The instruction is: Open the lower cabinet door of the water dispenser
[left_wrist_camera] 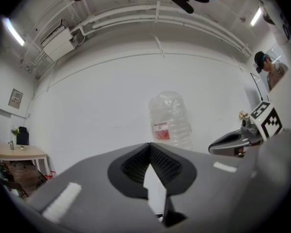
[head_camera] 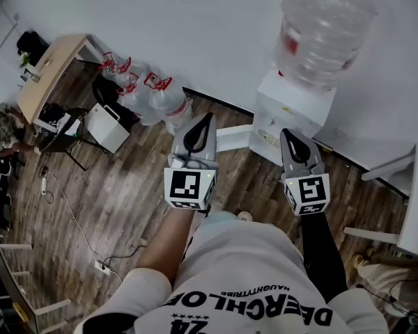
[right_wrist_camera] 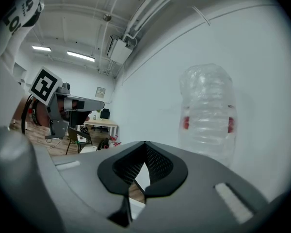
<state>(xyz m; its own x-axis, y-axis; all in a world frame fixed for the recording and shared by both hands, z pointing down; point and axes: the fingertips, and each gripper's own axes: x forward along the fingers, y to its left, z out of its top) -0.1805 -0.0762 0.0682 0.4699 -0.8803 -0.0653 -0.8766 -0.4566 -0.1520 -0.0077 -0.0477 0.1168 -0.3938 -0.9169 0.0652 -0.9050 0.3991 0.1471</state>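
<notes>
We hold the left tongs (head_camera: 207, 117) and right tongs (head_camera: 288, 133) level, both clenched on nothing. The water dispenser (head_camera: 294, 106) stands on the floor (head_camera: 125, 186) by the wall (head_camera: 195, 33), just ahead. Best to drop low, part one pair, catch the lower door (head_camera: 266, 140) at its edge and swing gently.

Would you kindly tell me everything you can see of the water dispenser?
The water dispenser is a white, box-shaped floor unit, plastic by its look, standing upright on the wooden floor against the white wall. A clear bottle with a red label sits on its top. Seen from above, its lower cabinet door cannot be made out. The left gripper and right gripper, both shut, hang before it without touching it.
</notes>
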